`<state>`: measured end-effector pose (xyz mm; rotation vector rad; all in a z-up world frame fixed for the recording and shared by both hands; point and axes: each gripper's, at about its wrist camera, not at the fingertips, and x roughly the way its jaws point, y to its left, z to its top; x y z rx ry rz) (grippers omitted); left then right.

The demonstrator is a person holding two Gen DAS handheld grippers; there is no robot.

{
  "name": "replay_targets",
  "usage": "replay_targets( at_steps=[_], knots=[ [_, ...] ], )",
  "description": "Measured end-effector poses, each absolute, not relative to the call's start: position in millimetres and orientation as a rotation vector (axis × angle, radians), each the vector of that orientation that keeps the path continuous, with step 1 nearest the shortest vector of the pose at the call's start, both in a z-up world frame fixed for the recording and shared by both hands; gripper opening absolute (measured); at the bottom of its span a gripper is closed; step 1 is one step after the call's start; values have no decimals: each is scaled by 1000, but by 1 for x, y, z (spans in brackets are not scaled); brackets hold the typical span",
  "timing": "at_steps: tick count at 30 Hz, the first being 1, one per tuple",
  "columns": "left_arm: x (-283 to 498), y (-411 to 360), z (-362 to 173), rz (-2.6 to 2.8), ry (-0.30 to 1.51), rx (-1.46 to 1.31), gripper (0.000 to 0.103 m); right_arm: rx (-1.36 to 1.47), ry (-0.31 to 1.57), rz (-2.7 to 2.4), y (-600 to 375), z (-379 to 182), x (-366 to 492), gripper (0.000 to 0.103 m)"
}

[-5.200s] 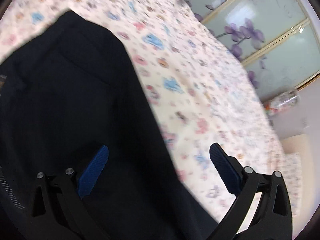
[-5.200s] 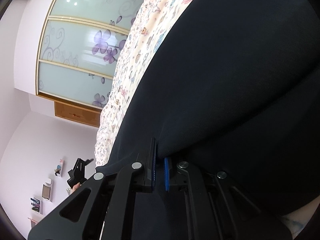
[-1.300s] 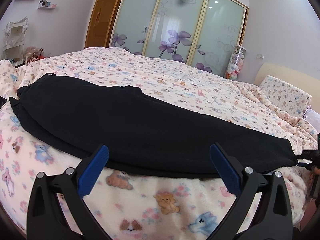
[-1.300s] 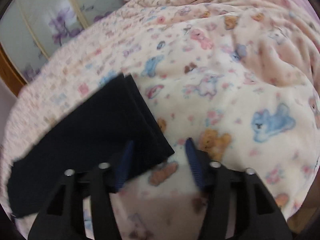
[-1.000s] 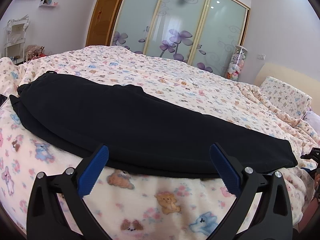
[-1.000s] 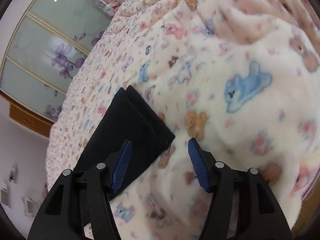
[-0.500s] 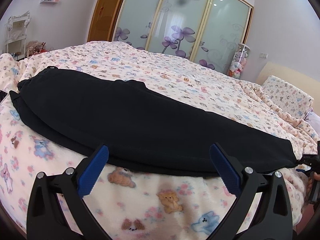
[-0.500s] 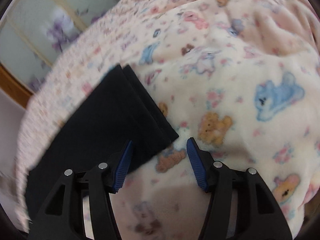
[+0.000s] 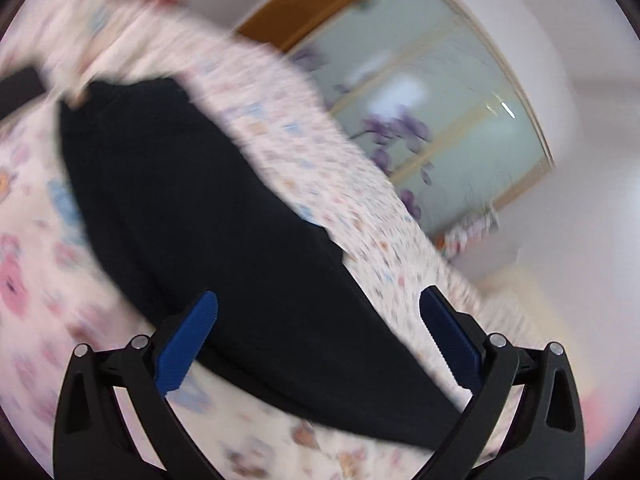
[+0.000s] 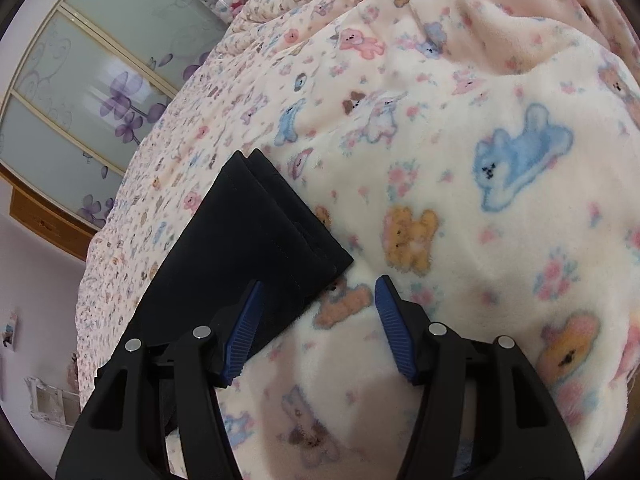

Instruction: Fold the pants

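Black pants [image 9: 224, 232] lie folded lengthwise on a bed with a pink bear-print blanket [image 9: 32, 288]. The left wrist view is blurred. My left gripper [image 9: 320, 332] is open and empty, just above the pants' near edge. In the right wrist view the stacked leg cuffs [image 10: 280, 216] end in a corner near my right gripper [image 10: 318, 320]. That gripper is open and empty. Its left fingertip [image 10: 244, 328] is over the cuff edge and its right fingertip [image 10: 394, 328] is over the bare blanket [image 10: 480, 240].
A wardrobe with frosted glass sliding doors and purple flowers [image 9: 420, 120] stands behind the bed; it also shows in the right wrist view [image 10: 100, 80]. A wooden door [image 9: 320, 4] is beside it. The blanket bunches into folds [image 10: 520, 20] at the far right.
The left view has swung and tilted sharply, with the pants now running diagonally and closer under the gripper. The right gripper has shifted slightly and stays open at the cuff corner.
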<state>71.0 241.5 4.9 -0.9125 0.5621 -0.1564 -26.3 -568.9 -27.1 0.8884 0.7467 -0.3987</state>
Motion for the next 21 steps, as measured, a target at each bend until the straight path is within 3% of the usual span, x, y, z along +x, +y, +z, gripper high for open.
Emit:
replay_targets(
  at_steps=[5, 18, 19, 21],
  knots=[
    [89, 315, -27, -70, 650, -1145, 101, 835, 753, -407, -561, -26, -21, 70],
    [130, 339, -42, -93, 676, -1276, 101, 809, 751, -396, -559, -27, -21, 71],
    [130, 342, -43, -79, 660, -1296, 99, 806, 751, -398, -558, -27, -20, 71],
    [129, 346, -44, -28, 649, -1315, 78, 800, 751, -399, -557, -27, -20, 71]
  ],
)
